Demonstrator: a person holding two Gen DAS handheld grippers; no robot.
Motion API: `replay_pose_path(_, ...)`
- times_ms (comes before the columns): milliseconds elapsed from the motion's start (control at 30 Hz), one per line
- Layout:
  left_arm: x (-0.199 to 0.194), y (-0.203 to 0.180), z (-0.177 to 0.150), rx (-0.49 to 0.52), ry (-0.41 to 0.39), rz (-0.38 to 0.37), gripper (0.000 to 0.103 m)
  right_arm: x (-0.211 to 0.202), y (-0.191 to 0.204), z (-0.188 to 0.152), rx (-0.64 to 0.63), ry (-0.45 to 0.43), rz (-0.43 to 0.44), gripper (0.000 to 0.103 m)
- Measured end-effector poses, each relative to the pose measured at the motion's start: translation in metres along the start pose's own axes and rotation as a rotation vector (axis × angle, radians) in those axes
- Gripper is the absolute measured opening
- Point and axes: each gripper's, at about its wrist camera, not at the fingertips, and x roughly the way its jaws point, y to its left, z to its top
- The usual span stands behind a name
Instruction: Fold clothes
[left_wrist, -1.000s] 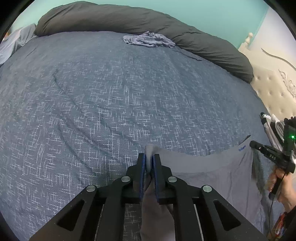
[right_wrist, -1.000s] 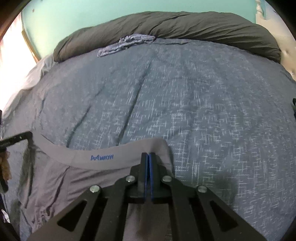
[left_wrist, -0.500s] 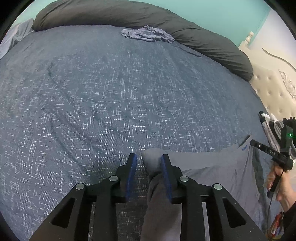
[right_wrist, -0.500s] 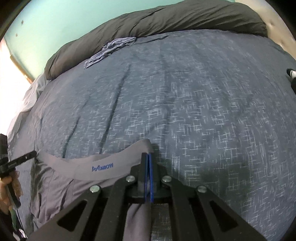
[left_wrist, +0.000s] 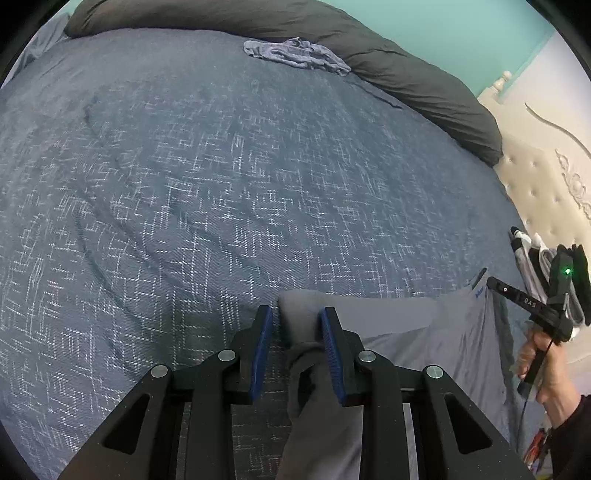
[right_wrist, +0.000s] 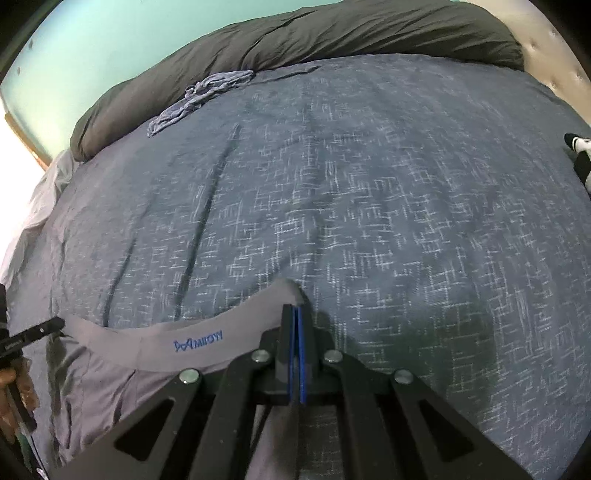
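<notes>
The grey underwear (left_wrist: 424, 332) lies spread on the bed (left_wrist: 221, 184), along its near edge, waistband turned toward the far side. In the left wrist view one corner of the garment bunches up between the blue pads of the left hand-held gripper (left_wrist: 295, 336). The jaws stand apart with a clear gap on the left side, while the right pad touches the cloth; the fabric is loose between them, not pinched. A fold of the same cloth trails down under the gripper toward the camera.

In the right wrist view the right hand-held gripper (right_wrist: 296, 332) has its jaws pressed together, clamped on the other end of the waistband (right_wrist: 177, 341), which carries blue lettering and runs leftward from the fingers across the bed. The person's right hand (left_wrist: 546, 373) grips that gripper's handle at the right margin of the left view.

Farther over the bed's blue, white-flecked cover, a crumpled blue-grey garment (left_wrist: 295, 55) rests at the far side, touching the long dark grey pillow (left_wrist: 406, 70) that lines that edge. Right of the bed stands a cream tufted headboard (left_wrist: 535, 195), with a heap of dark and white clothes (left_wrist: 543, 266) just beside it.
</notes>
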Motion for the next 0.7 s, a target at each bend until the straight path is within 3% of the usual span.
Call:
replay_pose_path(67, 0.002, -0.002, 0.003, 0.013, -0.001, 0.002, 0.01, 0.001, 0.002, -0.001, -0.011, 0.004, 0.001, 0.001)
replay_pose_path(300, -0.002, 0.001, 0.011, -0.006, -0.022, -0.003, 0.01, 0.003, -0.004, 0.0, -0.001, 0.004, -0.008, 0.001)
replay_pose_path(367, -0.003, -0.001, 0.012, 0.002, -0.027, 0.006, 0.005, 0.003, -0.002, -0.001, 0.0, 0.001, 0.011, 0.001)
replay_pose_path(567, -0.007, -0.002, 0.015, 0.013, -0.045, 0.019, 0.004, -0.004, -0.004, 0.003, -0.002, -0.024, 0.078, 0.004)
replay_pose_path(667, -0.009, -0.002, 0.016, 0.017, -0.054, 0.023, 0.004, -0.002, -0.004, 0.007, 0.002, -0.007, 0.083, 0.013)
replay_pose_path(700, -0.01, -0.002, 0.016, 0.018, -0.056, 0.024, 0.004, 0.001, -0.003, 0.008, 0.002, 0.003, 0.089, 0.023)
